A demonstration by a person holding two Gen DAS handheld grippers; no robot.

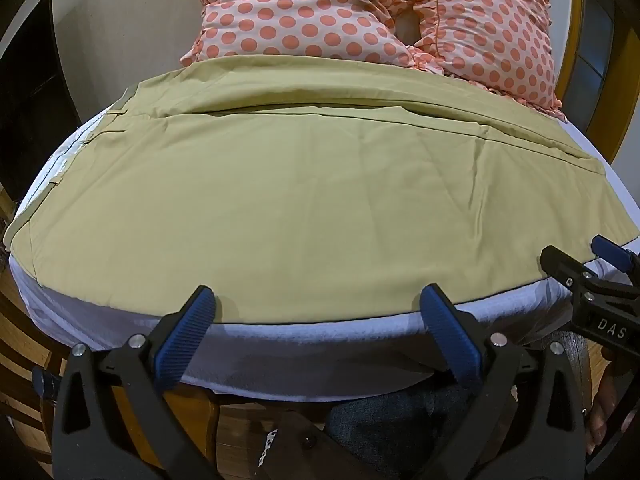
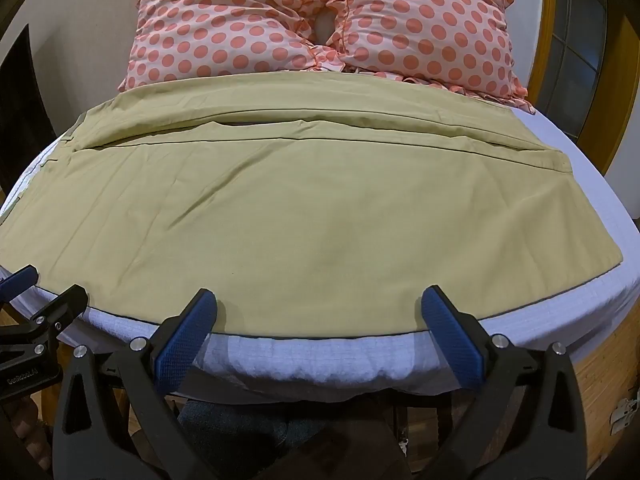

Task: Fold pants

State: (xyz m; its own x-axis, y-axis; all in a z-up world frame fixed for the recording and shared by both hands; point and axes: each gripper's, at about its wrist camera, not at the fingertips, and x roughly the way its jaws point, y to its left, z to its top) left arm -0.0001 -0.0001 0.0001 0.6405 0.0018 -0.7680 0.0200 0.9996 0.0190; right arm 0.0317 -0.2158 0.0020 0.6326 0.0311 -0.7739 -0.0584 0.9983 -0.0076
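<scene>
Khaki pants (image 1: 280, 200) lie flat across the bed, one leg folded over the other, waistband at the left (image 1: 60, 168) and leg hems at the right. They also show in the right wrist view (image 2: 300, 220). My left gripper (image 1: 316, 300) is open and empty, hovering at the near edge of the pants. My right gripper (image 2: 318, 300) is open and empty at the same near edge, further right. The right gripper shows at the right edge of the left wrist view (image 1: 580, 264). The left gripper shows at the left edge of the right wrist view (image 2: 40, 292).
The pants lie on a white sheet (image 1: 320, 344) over a wood-framed bed (image 2: 600, 360). Two pink polka-dot pillows (image 1: 320, 12) (image 2: 420, 28) sit against the far side, touching the pants' far edge. A dark doorway (image 1: 32, 80) is at the left.
</scene>
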